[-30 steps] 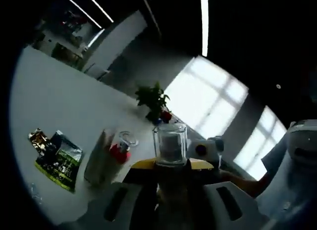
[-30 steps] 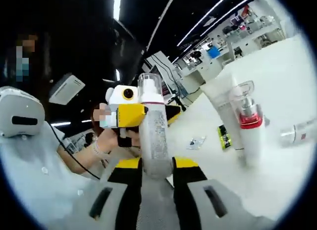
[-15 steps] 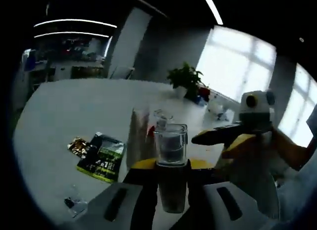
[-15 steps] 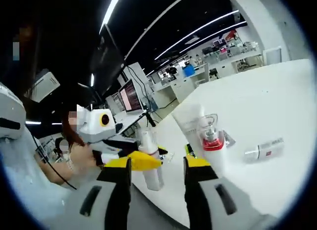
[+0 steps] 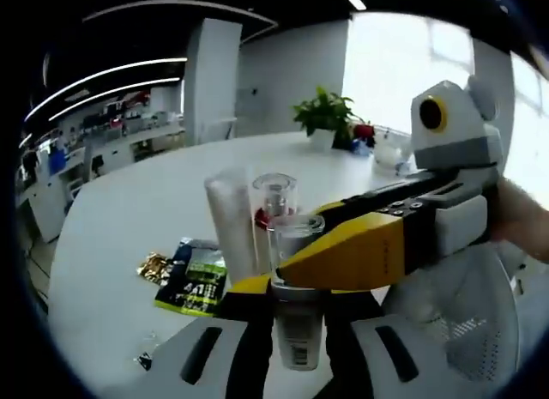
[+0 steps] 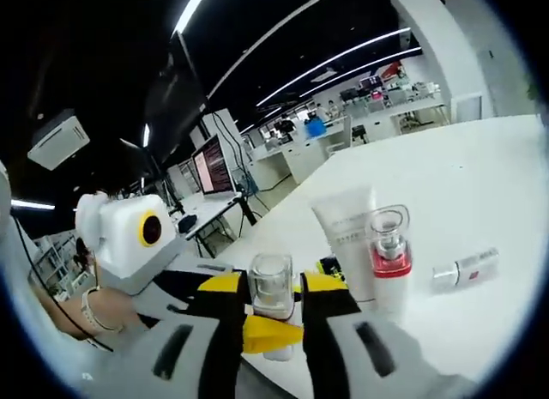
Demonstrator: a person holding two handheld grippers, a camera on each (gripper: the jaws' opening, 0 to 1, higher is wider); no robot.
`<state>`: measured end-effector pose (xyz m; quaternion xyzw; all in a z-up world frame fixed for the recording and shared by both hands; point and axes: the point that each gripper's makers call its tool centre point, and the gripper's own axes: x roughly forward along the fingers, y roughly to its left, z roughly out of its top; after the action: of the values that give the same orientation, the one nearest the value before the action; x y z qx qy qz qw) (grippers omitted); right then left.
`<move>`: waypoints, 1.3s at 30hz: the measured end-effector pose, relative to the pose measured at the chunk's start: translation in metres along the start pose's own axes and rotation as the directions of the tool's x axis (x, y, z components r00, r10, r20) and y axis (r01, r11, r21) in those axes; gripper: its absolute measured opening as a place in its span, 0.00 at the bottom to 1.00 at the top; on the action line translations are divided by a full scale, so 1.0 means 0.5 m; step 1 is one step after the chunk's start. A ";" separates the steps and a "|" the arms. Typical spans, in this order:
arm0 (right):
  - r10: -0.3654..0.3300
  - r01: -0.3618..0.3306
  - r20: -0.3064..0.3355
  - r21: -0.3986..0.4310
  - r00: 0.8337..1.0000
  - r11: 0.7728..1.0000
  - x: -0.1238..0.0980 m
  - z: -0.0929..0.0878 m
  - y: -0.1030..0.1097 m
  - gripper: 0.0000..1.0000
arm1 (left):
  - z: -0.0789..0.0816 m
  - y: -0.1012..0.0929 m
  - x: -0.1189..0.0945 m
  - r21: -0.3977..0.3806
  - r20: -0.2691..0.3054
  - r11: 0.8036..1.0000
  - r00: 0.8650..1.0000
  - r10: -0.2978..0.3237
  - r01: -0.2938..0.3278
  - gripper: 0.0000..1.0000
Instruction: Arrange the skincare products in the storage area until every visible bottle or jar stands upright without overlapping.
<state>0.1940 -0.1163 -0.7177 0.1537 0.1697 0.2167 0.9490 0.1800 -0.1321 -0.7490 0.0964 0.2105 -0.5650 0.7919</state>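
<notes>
Nearest, left gripper view: the left gripper [image 5: 296, 326] is clenched on a clear-capped bottle [image 5: 296, 270], long axis upright, body running down between the jaws and cap standing proud above them. The right gripper [image 5: 377, 244] crosses in from the right, its yellow jaw lying against the bottle just under the cap.

Right gripper view, same bottle [image 6: 272, 309] seen from the other side: it stands between the right gripper's [image 6: 273, 317] own jaws, which flank it closely. Whether they press on it or only bracket it, I cannot tell (the left gripper's [image 6: 257, 330] yellow tip crosses low in front and hides the contact).

Just beyond the held bottle: a white tube [image 6: 345, 240] standing on its cap, and touching or nearly touching it a red-collared pump bottle [image 6: 389, 262], both upright on the white table [image 6: 480, 202].

Farther out: a small vial [image 6: 465, 267] lying on its side, well apart from the pair, to the right-gripper side. Judgement: the held bottle needs setting down beside the standing pair; the lying vial is nearer the right gripper.

Also on the table: green sachets [image 5: 190, 275]; at the far edge, a potted plant [image 5: 324, 117].
</notes>
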 end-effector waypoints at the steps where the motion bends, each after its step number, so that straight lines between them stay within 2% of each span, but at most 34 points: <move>1: -0.003 0.003 0.001 -0.005 1.000 1.000 0.002 0.001 0.004 0.23 | 0.001 0.001 -0.002 0.007 -0.001 1.000 1.000 0.006 -0.006 0.18; 4: 0.002 -0.002 -0.001 -0.016 1.000 1.000 0.004 0.000 0.008 0.20 | 0.000 0.003 -0.007 0.016 -0.006 1.000 1.000 0.015 -0.015 0.18; 6: 0.019 -0.019 0.000 -0.023 1.000 1.000 0.001 0.001 0.012 0.20 | 0.003 0.000 -0.013 0.020 0.004 1.000 1.000 -0.005 0.005 0.18; 11: 0.113 -0.113 0.006 -0.031 0.994 0.993 -0.018 0.007 0.025 0.19 | 0.013 -0.020 -0.028 0.009 0.042 0.993 0.992 -0.119 0.119 0.18; 13: 0.155 -0.155 -0.004 -0.078 0.988 0.985 -0.026 0.008 0.030 0.18 | 0.014 -0.030 -0.030 0.038 0.048 0.987 0.986 -0.157 0.156 0.19; 14: 0.187 -0.188 -0.021 -0.123 0.982 0.974 -0.032 0.007 0.036 0.18 | 0.017 -0.040 -0.028 0.052 0.048 0.979 0.979 -0.197 0.195 0.19; 16: 0.199 -0.203 -0.041 -0.132 0.979 0.970 -0.039 0.004 0.034 0.18 | 0.012 -0.055 -0.030 0.073 0.040 0.959 0.960 -0.277 0.273 0.20; 17: 0.217 -0.221 -0.043 -0.144 0.975 0.965 -0.043 0.004 0.039 0.18 | 0.013 -0.057 -0.030 0.084 0.045 0.953 0.954 -0.296 0.292 0.21; 18: 0.272 -0.277 -0.050 -0.165 0.961 0.947 -0.050 0.005 0.048 0.18 | 0.011 -0.067 -0.032 0.104 0.034 0.930 0.933 -0.357 0.352 0.22; 19: 0.295 -0.301 -0.057 -0.174 0.954 0.938 -0.054 0.006 0.050 0.18 | 0.012 -0.070 -0.034 0.107 0.032 0.919 0.923 -0.384 0.379 0.22; 20: 0.324 -0.331 -0.065 -0.195 0.944 0.923 -0.058 0.008 0.055 0.18 | 0.011 -0.079 -0.036 0.113 0.028 0.898 0.902 -0.430 0.425 0.23; 21: 0.375 -0.384 -0.085 -0.226 0.923 0.895 -0.067 0.009 0.066 0.18 | 0.012 -0.083 -0.038 0.128 0.026 0.885 0.890 -0.455 0.448 0.25; 22: 0.394 -0.403 -0.087 -0.236 0.915 0.884 -0.069 0.012 0.070 0.18 | 0.016 -0.085 -0.037 0.140 0.034 0.876 0.882 -0.470 0.461 0.27; 23: 0.430 -0.440 -0.099 -0.245 0.898 0.864 -0.075 0.013 0.078 0.19 | 0.020 -0.093 -0.038 0.155 0.039 0.858 0.865 -0.500 0.489 0.28; 25: 0.465 -0.472 -0.094 -0.255 0.881 0.844 -0.077 0.022 0.082 0.19 | 0.020 -0.111 -0.042 0.184 0.027 0.822 0.833 -0.553 0.539 0.23; 27: 0.484 -0.490 -0.096 -0.278 0.870 0.826 -0.077 0.025 0.081 0.19 | 0.020 -0.107 -0.034 0.179 0.024 0.829 0.840 -0.541 0.529 0.22; 28: 0.483 -0.488 -0.094 -0.292 0.870 0.822 -0.077 0.026 0.080 0.19 | 0.020 -0.106 -0.033 0.177 0.026 0.829 0.839 -0.543 0.531 0.22; 29: 0.489 -0.494 -0.092 -0.287 0.867 0.821 -0.078 0.027 0.082 0.19 | 0.022 -0.107 -0.034 0.173 0.036 0.824 0.832 -0.553 0.540 0.22; 30: 0.486 -0.489 -0.087 -0.279 0.870 0.826 -0.077 0.028 0.081 0.19 | 0.023 -0.107 -0.033 0.163 0.044 0.823 0.830 -0.557 0.544 0.22; 31: 0.464 -0.467 -0.078 -0.261 0.882 0.845 -0.074 0.029 0.077 0.19 | 0.024 -0.104 -0.030 0.154 0.048 0.828 0.832 -0.552 0.540 0.22; 33: 0.399 -0.403 -0.074 -0.291 0.914 0.868 -0.067 0.023 0.063 0.19 | 0.018 -0.100 -0.019 0.158 0.042 0.835 0.841 -0.539 0.527 0.21; 34: 0.344 -0.349 -0.067 -0.285 0.937 0.893 -0.060 0.018 0.051 0.19 | 0.015 -0.095 -0.010 0.153 0.036 0.847 0.853 -0.520 0.510 0.21; 35: 0.300 -0.306 -0.065 -0.286 0.952 0.908 -0.056 0.014 0.042 0.19 | 0.010 -0.088 -0.002 0.144 0.025 0.862 0.869 -0.494 0.486 0.21; 36: 0.239 -0.247 -0.062 -0.293 0.969 0.924 -0.050 0.009 0.030 0.19 | 0.004 -0.074 0.011 0.152 0.009 0.883 0.893 -0.450 0.443 0.21; 38: 0.165 -0.181 -0.079 -0.282 0.983 0.942 -0.044 -0.005 0.019 0.20 | -0.013 -0.064 0.024 0.157 -0.032 0.913 0.926 -0.376 0.376 0.21; 39: 0.142 -0.158 -0.075 -0.297 0.987 0.942 -0.042 -0.009 0.018 0.21 | -0.018 -0.059 0.027 0.175 -0.043 0.920 0.937 -0.347 0.349 0.21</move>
<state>0.1713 -0.1172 -0.7130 0.0135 0.1473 0.3156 0.9373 0.1539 -0.1501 -0.7603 0.1316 0.1767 -0.7129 0.6657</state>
